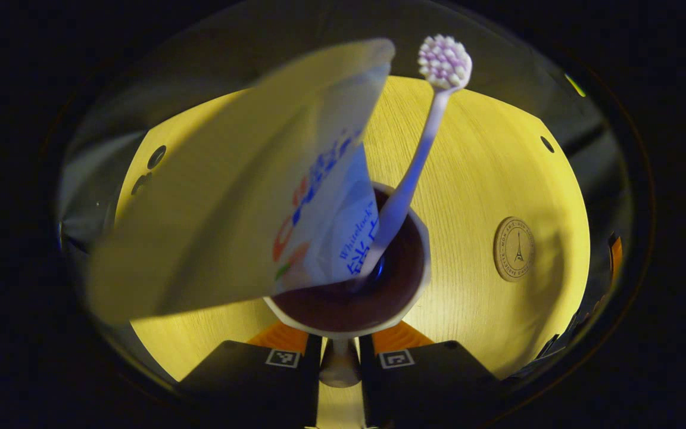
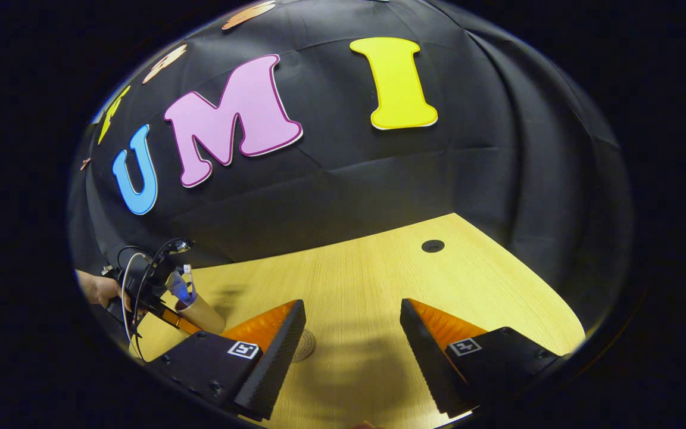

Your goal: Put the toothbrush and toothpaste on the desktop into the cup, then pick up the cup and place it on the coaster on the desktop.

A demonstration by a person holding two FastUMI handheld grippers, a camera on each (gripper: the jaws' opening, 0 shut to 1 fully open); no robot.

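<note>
Loading done, carrying step in hand: left gripper clenched on the cup, toothbrush and toothpaste standing inside, coaster ahead and rightward, calling for a level sideways carry; right gripper released, idle.

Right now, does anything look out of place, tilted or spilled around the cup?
Nothing is spilled or damaged. The cup is held in the left claw, with the toothpaste and toothbrush leaning out of it at different angles. The coaster lies bare on the desk.
</note>
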